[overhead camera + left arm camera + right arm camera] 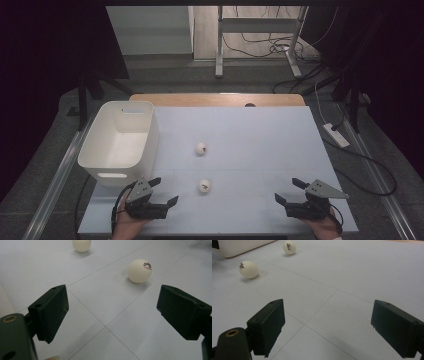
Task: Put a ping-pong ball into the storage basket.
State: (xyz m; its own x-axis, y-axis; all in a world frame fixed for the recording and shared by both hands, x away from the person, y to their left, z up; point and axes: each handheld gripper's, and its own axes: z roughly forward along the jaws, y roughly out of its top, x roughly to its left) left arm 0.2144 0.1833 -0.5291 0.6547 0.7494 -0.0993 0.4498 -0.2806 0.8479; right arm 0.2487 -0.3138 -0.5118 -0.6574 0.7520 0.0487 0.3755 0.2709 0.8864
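While both lie on the pale blue tabletop [250,130], two white ping-pong balls [204,185] sit apart — untouched. Left claw [164,192] gapes empty; right claw [288,191] likewise — spread wide.

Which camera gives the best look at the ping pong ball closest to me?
The left gripper view: the near ball sits close ahead of the open jaws, its printed logo visible. The right gripper view shows it smaller, off to the left. The high view shows it tiny, between both grippers.

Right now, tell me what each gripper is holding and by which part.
Nothing is held. The left gripper and right gripper both stand open above the pale blue table; the two white plastic table-tennis balls lie untouched.
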